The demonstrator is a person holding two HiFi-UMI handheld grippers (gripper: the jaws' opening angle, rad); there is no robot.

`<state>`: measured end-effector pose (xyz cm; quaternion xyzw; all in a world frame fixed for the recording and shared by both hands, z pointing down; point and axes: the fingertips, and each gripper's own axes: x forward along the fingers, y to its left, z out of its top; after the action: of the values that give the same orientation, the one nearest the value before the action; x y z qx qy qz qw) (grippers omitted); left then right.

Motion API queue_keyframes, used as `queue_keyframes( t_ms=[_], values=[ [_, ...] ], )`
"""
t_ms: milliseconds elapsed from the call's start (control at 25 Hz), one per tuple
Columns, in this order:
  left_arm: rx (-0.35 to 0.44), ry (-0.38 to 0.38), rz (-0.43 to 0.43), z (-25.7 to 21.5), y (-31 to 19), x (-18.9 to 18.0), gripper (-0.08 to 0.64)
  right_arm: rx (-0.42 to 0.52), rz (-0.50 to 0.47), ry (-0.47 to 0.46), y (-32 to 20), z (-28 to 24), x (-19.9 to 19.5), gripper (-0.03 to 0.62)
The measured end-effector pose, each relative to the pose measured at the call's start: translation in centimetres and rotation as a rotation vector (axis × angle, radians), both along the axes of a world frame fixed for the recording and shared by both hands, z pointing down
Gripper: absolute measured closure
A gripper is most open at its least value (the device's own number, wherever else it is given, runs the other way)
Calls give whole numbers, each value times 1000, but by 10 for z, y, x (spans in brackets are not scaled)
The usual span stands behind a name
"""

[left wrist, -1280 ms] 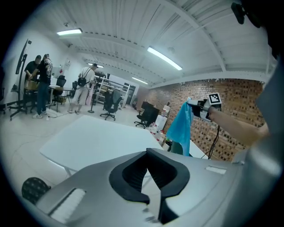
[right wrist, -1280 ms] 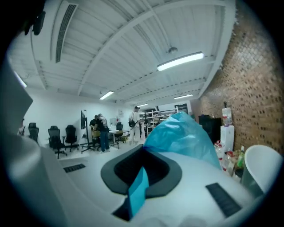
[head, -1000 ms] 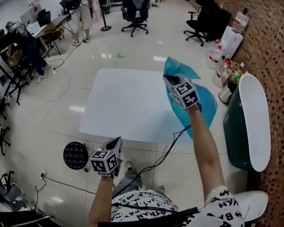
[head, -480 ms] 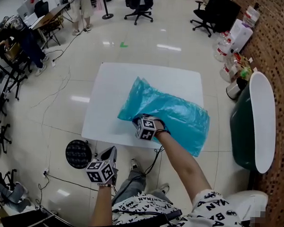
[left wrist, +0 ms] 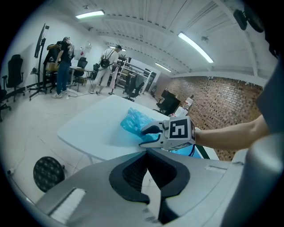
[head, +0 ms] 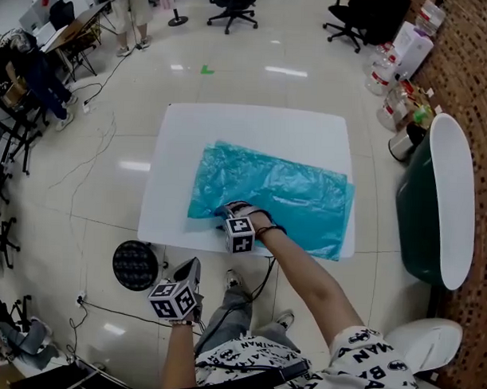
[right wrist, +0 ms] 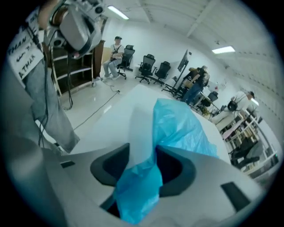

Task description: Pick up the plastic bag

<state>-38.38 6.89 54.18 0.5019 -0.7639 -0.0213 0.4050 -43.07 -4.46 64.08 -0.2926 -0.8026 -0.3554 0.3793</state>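
Shiny film, matt top
You are seeing a crinkled, glossy plastic bag lying on a smooth matt tabletop above a shiny floor.
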Motion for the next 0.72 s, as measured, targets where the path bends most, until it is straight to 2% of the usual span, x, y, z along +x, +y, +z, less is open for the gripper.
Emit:
queue_keyframes(
  t_ms=[40,200,320,360,440,520,600,720],
  values=[
    [-1,-3,1,1,-1,-4,555,-43,39,0,0,-6,1,364],
    [-1,-59,42,2,-20,-29,555,-234,280,-104,-27,-44,28,364],
    [-34,-102,128,14,-50,-47,555,-339,492,-118,-62,-50,73,364],
    [-50,-110,159,21,-61,-50,555,-358,587,-121,-79,-47,92,365],
    [-99,-128,221,42,-81,-53,555,-409,851,-156,-126,-39,138,365],
    [-156,-149,269,66,-96,-54,555,-417,1137,-209,-184,-28,196,366],
    [-195,-160,282,84,-105,-56,557,-353,1362,-229,-232,-19,259,367],
    [-259,-147,291,104,-107,-62,555,-313,1582,-171,-268,-5,324,367]
  ],
)
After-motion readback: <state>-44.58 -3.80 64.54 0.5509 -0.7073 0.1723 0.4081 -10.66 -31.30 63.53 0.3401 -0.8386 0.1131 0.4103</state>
